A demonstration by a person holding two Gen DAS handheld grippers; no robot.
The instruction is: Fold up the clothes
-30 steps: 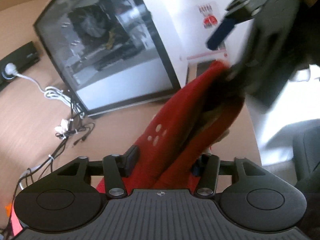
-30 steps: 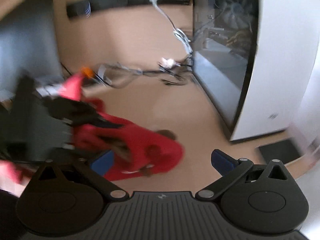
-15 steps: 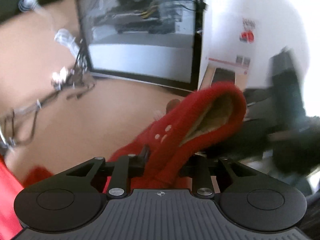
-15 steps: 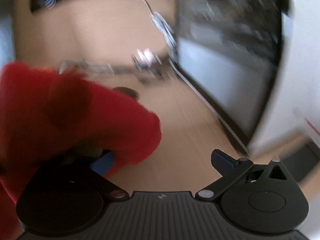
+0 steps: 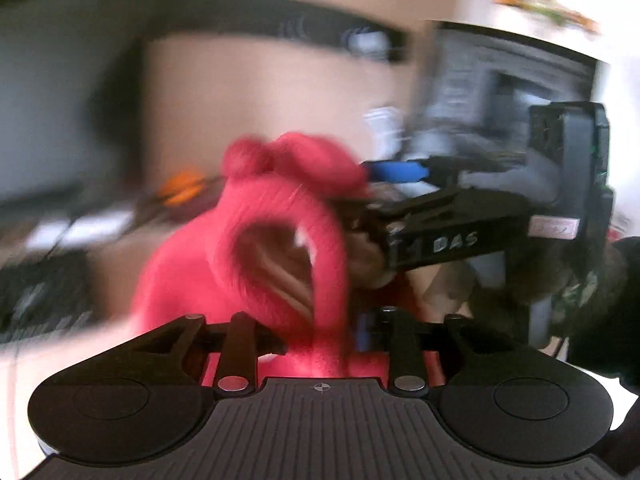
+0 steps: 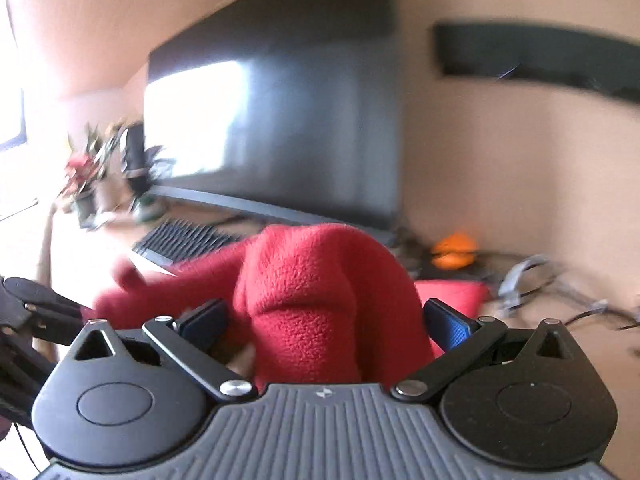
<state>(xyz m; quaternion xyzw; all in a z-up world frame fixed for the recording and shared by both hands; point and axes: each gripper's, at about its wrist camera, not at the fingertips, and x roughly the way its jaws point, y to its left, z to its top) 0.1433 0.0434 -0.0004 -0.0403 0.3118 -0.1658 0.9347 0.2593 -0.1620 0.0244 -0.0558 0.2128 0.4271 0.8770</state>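
While opening, left gripper [image 5: 320, 328] jaws stand narrow about a bunched red fleece garment [image 5: 280, 248]. Right gripper [image 6: 324, 320] jaws spread wide, same fleece bulging between them, pads not pressing. Beyond both, blurred tabletop [image 6: 520, 340].

1. Garment [image 6: 320, 300]: plain red fleece, tan inside [image 5: 280, 268].
2. Gripper pads [image 6: 452, 326]: blue.
3. Monitor [image 6: 300, 120]: black.
4. Desk [image 6: 500, 160]: light beige wood.
5. Keyboard [image 6: 184, 240]: black.

The left tool [image 5: 320, 336] has its jaws opening, red fleece between them. The right tool [image 6: 326, 320] stands wide, fleece bunched between its blue pads [image 6: 450, 326]; from the left view it reaches in from the right.
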